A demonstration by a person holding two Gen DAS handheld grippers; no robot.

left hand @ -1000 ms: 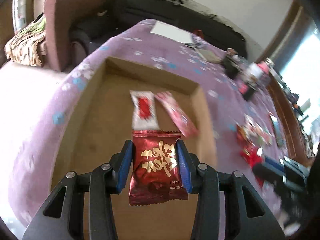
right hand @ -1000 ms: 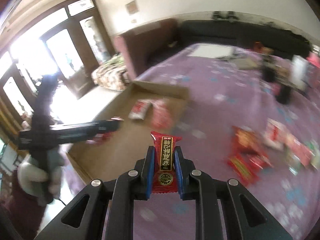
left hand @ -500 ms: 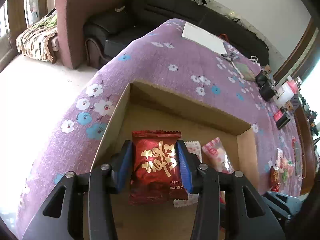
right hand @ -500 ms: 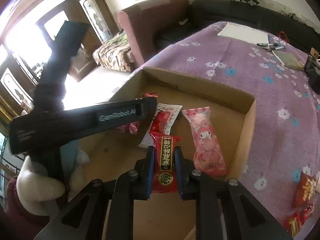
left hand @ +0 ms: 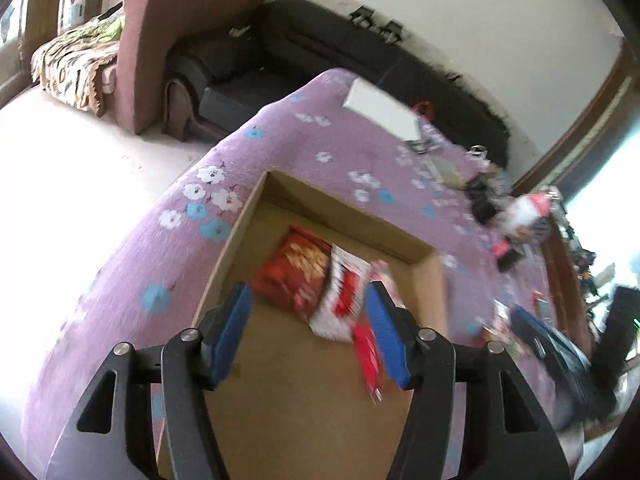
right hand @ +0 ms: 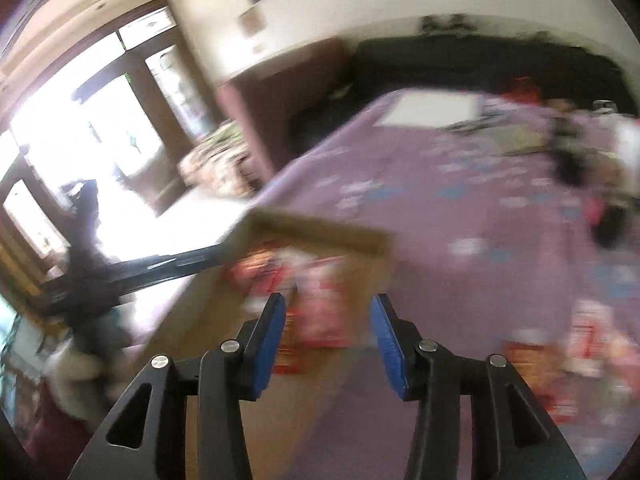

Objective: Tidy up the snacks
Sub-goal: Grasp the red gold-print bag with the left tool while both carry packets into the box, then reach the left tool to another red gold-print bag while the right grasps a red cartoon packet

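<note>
Left wrist view: left gripper [left hand: 306, 330] hangs over a shallow cardboard box [left hand: 240, 240] set on a purple flowered cloth [left hand: 160, 256]; its jaws are opening, blue pads apart, nothing pressed between them; inside the box a dark red gold-printed packet [left hand: 294, 270] lies towards the far left corner; a white-and-red packet [left hand: 340, 300] lies just beside it on the right, the two touching or overlapping; a slim red packet [left hand: 366, 354] lies by the right pad, blurred, contact not determinable; a pink packet [left hand: 386, 276] shows only partly behind that pad; a white sheet [left hand: 380, 110] lies at the far end of the cloth; dark sofa [left hand: 360, 60] beyond

Right wrist view, heavily blurred: right gripper [right hand: 328, 340] has its jaws opening and grips nothing; past its tips the pink packet [right hand: 324, 312] lies in the box [right hand: 320, 228], with red packets further left too smeared to tell apart; loose snack packets [right hand: 580, 344] lie on the cloth [right hand: 460, 220] to the right, outside the box; the left gripper's black body [right hand: 160, 268] reaches in from the left to the box's near left wall
</note>
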